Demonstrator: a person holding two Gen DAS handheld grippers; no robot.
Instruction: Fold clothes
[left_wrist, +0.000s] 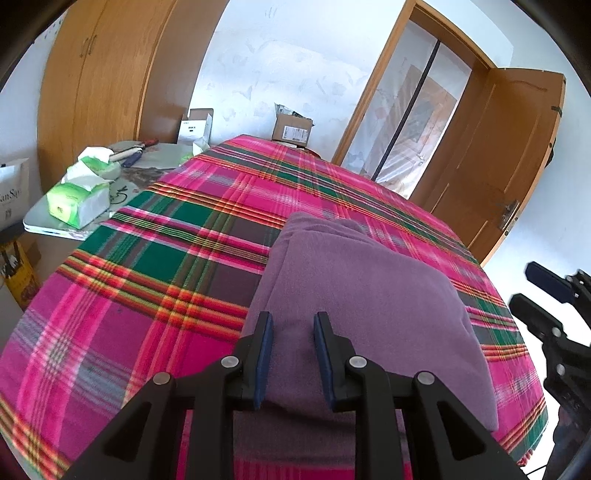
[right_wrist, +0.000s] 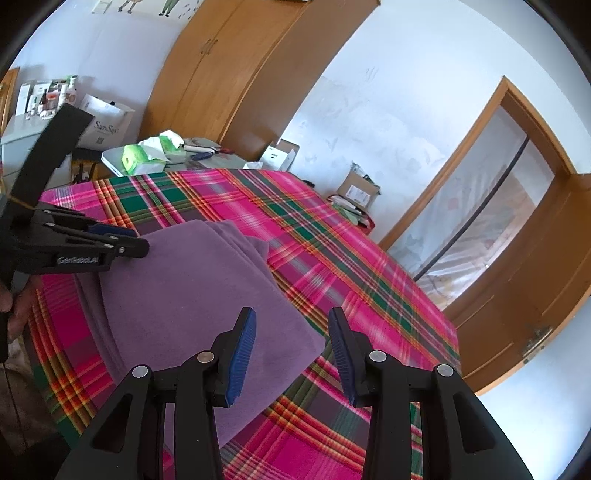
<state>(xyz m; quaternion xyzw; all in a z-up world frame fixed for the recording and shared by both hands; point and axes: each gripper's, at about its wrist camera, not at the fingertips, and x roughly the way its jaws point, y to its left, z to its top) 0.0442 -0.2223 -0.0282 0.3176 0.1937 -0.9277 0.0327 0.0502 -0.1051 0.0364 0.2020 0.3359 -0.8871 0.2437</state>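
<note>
Left wrist view: folded purple garment (left_wrist: 369, 295) lay on the plaid bedspread (left_wrist: 147, 258).
Left gripper (left_wrist: 293, 325) hovered over the garment's near edge, jaws parted, gripping nothing; further right, the right gripper (right_wrist: 291, 321) stood released above the garment's near right corner.

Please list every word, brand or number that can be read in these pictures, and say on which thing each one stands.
"SanSay": on the white paper bag beside the wardrobe.
"GenRobot.AI": on the left gripper, along its side.
Cardboard box: its shipping label is too small to read.
White box: its dark print is blurred.
</note>
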